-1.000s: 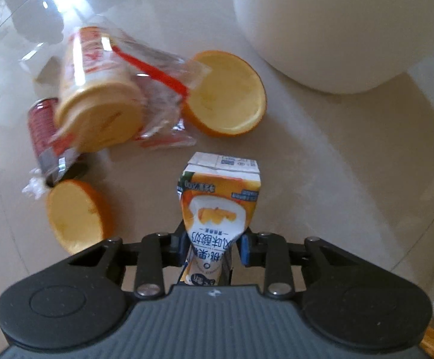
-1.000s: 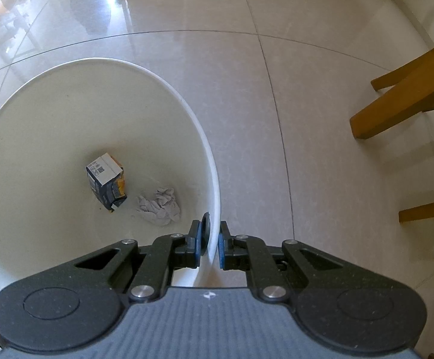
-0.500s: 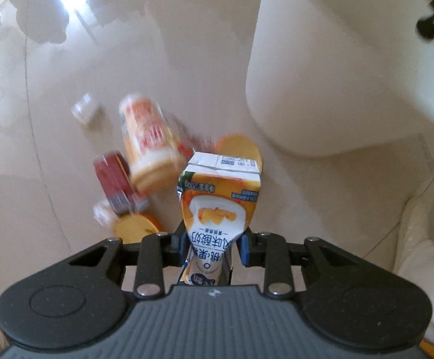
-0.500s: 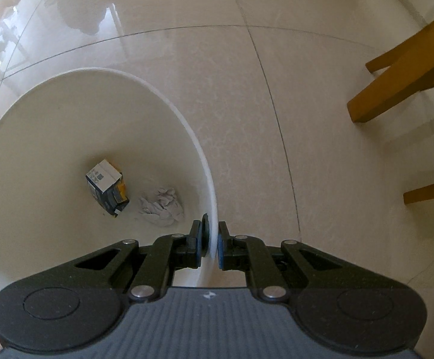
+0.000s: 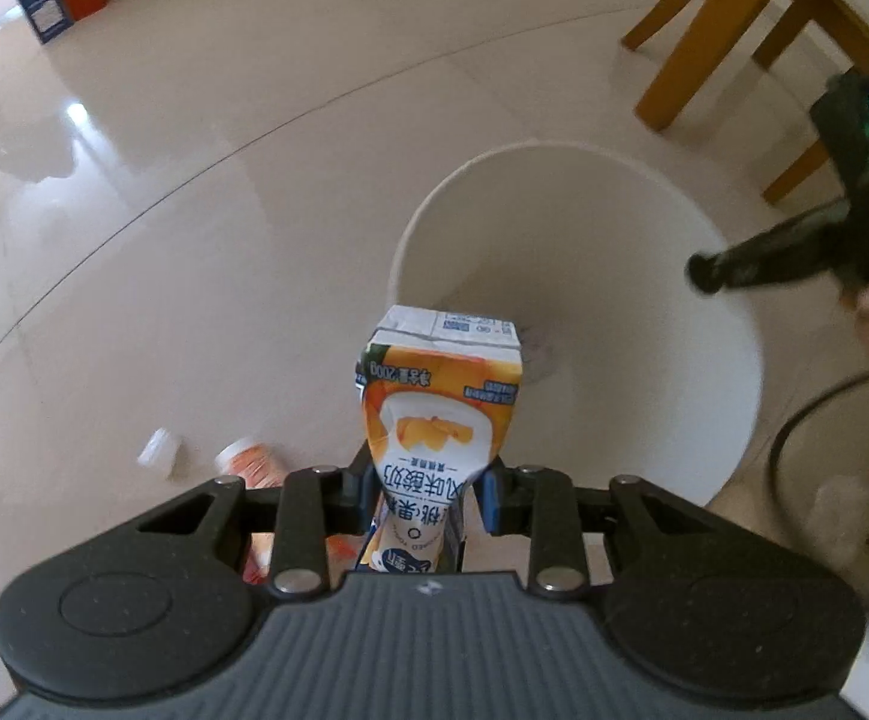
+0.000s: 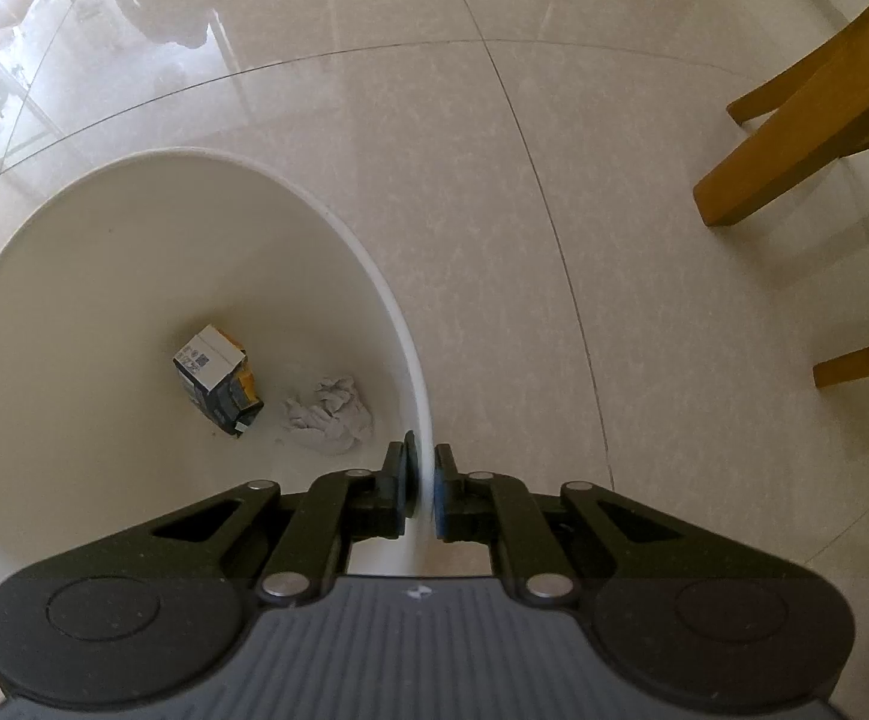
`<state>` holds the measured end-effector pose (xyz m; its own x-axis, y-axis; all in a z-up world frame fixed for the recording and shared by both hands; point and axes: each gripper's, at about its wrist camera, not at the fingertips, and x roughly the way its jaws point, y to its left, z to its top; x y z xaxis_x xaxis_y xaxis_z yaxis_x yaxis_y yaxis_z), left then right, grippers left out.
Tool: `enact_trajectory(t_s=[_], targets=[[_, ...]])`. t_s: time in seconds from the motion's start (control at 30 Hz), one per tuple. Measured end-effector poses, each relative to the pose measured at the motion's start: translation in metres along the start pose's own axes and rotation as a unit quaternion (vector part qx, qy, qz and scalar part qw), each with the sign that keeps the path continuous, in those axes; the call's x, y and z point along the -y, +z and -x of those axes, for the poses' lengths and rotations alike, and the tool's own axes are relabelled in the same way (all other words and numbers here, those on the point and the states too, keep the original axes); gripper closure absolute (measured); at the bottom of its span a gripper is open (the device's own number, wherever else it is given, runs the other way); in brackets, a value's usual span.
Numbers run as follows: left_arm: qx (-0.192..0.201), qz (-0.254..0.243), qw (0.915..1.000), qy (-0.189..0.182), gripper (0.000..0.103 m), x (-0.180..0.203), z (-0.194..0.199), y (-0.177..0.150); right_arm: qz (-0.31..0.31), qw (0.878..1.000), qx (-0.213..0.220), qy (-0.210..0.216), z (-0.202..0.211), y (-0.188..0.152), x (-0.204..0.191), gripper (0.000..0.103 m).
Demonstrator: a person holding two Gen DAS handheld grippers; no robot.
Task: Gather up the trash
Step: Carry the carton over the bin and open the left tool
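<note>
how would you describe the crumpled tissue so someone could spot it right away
Find the big white bin on the tiled floor and look down to its bottom. Two things lie there: a small carton and, beside it nearer the right gripper, the tissue. It is the soft, wrinkled white wad with no print.

Glossy beige tiled floor (image 6: 494,192), wooden chair legs (image 6: 794,138)

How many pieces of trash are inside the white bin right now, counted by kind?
In the white bin, seen from the right wrist view:
Drink carton: 1
Crumpled tissue: 1
Total: 2
</note>
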<state>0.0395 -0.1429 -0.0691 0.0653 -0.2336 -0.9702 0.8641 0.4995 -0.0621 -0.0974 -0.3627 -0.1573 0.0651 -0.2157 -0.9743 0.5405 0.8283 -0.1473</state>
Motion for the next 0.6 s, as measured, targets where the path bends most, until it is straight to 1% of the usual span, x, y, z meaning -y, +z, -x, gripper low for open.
enact_trajectory(t_s=[0.1,0.17,0.2,0.23,0.27,0.3,0.33,0.37,0.4,0.43,0.6], targets=[[0.004,-0.003,0.9995,-0.03,0.072,0.009,-0.006,0.015,-0.001,1.0,-0.001,0.004,0.0,0.001,0.001,0.093],[0.006,-0.01,0.9992,-0.038,0.072,0.018,-0.011,0.019,0.001,1.0,-0.001,0.005,0.0,0.001,0.002,0.093],[0.011,-0.011,0.999,-0.042,0.07,0.02,-0.012,0.021,0.001,1.0,-0.001,0.006,0.001,0.001,0.003,0.093],[0.013,-0.008,0.9988,-0.047,0.057,0.021,-0.016,0.02,0.002,1.0,-0.001,0.007,0.001,0.001,0.003,0.093],[0.013,-0.002,0.9986,-0.052,0.048,0.021,-0.016,0.02,0.002,1.0,-0.001,0.008,0.001,0.001,0.004,0.093],[0.019,0.008,0.9983,-0.055,0.035,0.02,-0.016,0.019,0.003,1.0,0.0,0.009,0.001,0.001,0.004,0.093],[0.029,0.017,0.9979,-0.055,0.028,0.018,-0.014,0.019,0.005,1.0,0.0,0.009,0.001,0.0,0.004,0.093],[0.037,0.022,0.9976,-0.055,0.026,0.016,-0.014,0.017,0.006,1.0,0.001,0.01,0.001,0.0,0.004,0.093],[0.04,0.027,0.9975,-0.052,0.022,0.014,-0.013,0.016,0.006,1.0,0.001,0.01,0.001,-0.001,0.004,0.093],[0.04,0.034,0.9975,-0.048,0.021,0.013,-0.012,0.011,0.007,1.0,0.001,0.011,0.001,-0.001,0.004,0.093],[0.036,0.086,0.9954,-0.02,0.021,-0.011,-0.017,-0.001,0.008,1.0,0.002,0.009,0.001,-0.002,0.004,0.093]])
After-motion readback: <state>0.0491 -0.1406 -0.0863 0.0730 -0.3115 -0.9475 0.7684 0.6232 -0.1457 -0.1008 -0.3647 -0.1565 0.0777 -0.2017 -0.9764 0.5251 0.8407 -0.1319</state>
